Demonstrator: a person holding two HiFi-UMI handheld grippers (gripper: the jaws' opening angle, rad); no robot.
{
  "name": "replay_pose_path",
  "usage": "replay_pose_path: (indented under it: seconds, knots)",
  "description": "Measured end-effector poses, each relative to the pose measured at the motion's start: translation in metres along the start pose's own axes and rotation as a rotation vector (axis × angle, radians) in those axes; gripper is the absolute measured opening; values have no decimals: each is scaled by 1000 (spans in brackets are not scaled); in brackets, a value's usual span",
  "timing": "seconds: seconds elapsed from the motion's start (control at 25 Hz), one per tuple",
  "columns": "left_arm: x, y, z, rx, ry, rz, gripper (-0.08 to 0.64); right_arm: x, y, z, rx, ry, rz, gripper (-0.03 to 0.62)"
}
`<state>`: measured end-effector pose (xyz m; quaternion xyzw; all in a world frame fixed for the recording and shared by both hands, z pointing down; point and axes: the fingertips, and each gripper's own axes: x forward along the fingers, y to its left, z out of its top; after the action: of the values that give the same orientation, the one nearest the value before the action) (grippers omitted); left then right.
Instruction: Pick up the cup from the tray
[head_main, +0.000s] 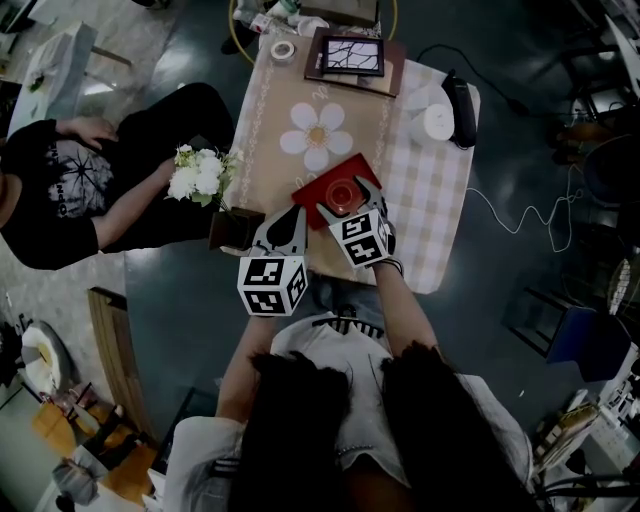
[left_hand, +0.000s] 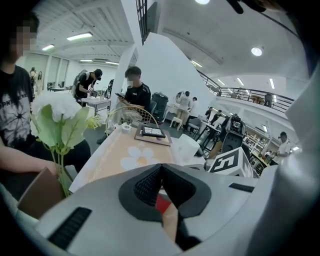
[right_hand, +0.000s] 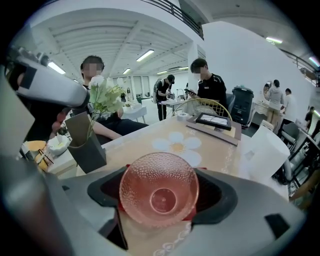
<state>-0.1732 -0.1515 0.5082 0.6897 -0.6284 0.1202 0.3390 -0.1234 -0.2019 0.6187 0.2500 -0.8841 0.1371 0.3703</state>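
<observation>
Standing upright, mouth up: cup (right_hand: 159, 195) on tray (head_main: 352, 168)

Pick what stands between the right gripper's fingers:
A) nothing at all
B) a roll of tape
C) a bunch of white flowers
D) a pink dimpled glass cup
D: the right gripper view shows the pink dimpled glass cup sitting between the fingers of the right gripper, with the red square tray under it.
</observation>
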Motion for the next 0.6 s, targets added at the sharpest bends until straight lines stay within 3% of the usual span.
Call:
replay_pose_path:
  seconds: [0.28, 0.6]
  knots:
    - [6, -10, -2, 9, 5, -22, 8, -17, -16, 4, 35, -28, -22, 405]
    - [20, -32, 1, 49, 11, -81, 9, -44, -64, -11, 120, -31, -121, 405]
